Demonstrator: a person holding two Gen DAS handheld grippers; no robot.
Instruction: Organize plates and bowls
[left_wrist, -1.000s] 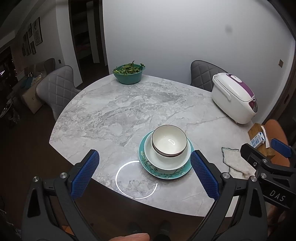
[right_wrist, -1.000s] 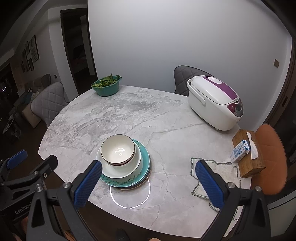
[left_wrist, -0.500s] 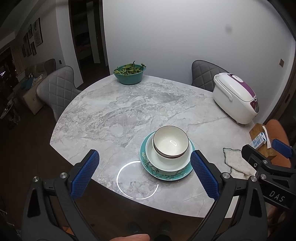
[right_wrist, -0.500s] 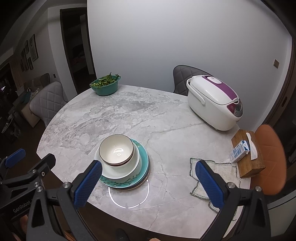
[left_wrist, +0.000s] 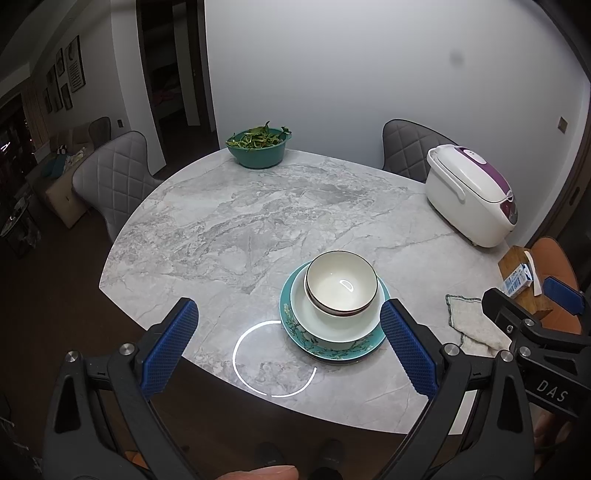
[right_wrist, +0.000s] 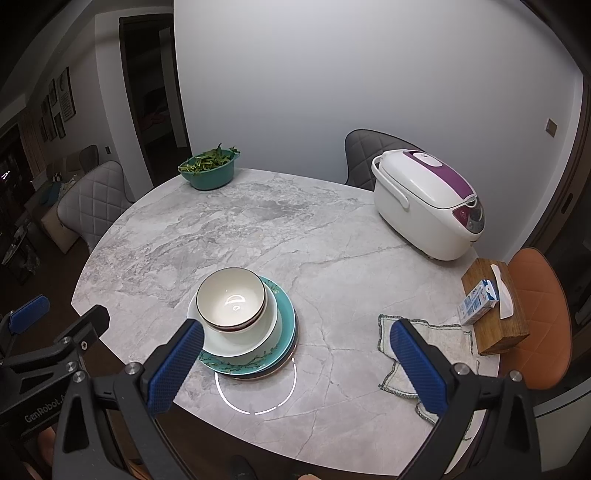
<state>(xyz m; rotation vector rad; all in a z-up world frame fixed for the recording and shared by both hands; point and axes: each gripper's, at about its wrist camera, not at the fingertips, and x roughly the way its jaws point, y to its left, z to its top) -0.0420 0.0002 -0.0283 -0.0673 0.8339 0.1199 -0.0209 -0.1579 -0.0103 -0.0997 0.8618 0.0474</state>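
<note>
Left wrist: my left tongs (left_wrist: 288, 341) gape wide and empty above the near table (left_wrist: 236, 229) edge, the bowl (left_wrist: 340, 282) stacked on plates (left_wrist: 332, 349) just ahead. Right wrist: my right tongs (right_wrist: 295, 356) also spread wide, gripping nothing; stack sits left, cloth (right_wrist: 402, 376) right.

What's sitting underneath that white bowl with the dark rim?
The bowl appears nested in a second, similar one. Under them sits a white plate, then a teal floral plate, with a darker edge below. The plates' centres are covered, so anything between them stays unseen.
</note>
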